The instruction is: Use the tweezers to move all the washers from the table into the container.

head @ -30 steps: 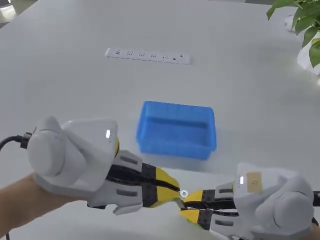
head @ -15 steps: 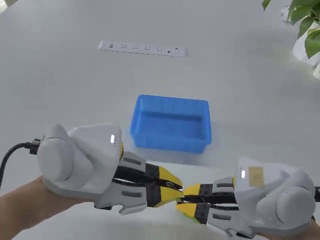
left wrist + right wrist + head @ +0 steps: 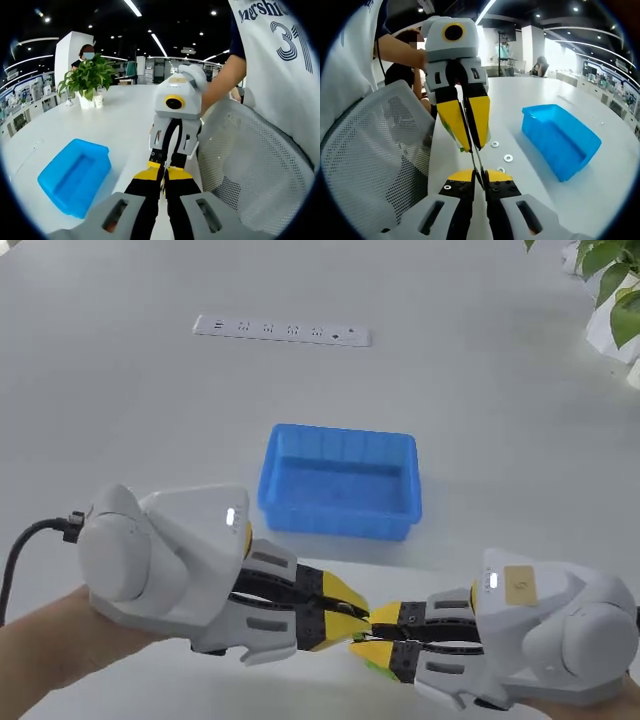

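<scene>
The left hand-held gripper (image 3: 352, 612) and right hand-held gripper (image 3: 372, 638) meet tip to tip above a white surface (image 3: 150, 390), both pinched narrow on thin tweezers (image 3: 472, 145). Three washers (image 3: 508, 158) lie on the surface nearby, outside the blue container (image 3: 335, 520).

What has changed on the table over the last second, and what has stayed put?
The left gripper and right gripper have edged together, tips now overlapping, covering the washer seen between them. Both stay shut on the tweezers. The blue container and power strip have not moved.
</scene>
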A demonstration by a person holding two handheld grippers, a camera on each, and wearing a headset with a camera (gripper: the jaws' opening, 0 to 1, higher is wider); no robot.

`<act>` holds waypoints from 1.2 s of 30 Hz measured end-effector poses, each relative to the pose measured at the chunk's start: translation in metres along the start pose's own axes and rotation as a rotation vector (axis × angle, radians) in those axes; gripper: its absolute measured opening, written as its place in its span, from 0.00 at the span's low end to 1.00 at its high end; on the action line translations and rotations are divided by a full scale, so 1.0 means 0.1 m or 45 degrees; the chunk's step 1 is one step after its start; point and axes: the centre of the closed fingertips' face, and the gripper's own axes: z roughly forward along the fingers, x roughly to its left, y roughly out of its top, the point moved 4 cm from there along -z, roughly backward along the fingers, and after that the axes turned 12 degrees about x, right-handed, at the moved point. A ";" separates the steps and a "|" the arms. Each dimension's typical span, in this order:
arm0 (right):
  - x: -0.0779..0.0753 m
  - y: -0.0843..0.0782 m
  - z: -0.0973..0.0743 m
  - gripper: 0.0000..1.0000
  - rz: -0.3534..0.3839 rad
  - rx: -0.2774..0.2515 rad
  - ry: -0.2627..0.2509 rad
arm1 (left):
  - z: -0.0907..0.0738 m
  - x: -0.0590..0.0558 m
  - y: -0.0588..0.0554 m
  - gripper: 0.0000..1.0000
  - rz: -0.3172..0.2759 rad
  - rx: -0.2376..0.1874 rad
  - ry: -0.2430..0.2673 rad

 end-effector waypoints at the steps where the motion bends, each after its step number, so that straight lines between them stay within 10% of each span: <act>1: 0.00 0.01 0.00 0.08 -0.012 0.003 -0.002 | 0.00 0.00 0.01 0.06 0.005 -0.001 -0.002; 15: 0.05 0.06 0.06 0.09 -0.148 0.060 0.003 | -0.02 -0.01 0.02 0.06 0.009 -0.004 -0.023; 36: -0.02 0.02 0.03 0.07 -0.074 0.012 0.002 | -0.03 0.04 0.03 0.07 0.022 -0.014 0.046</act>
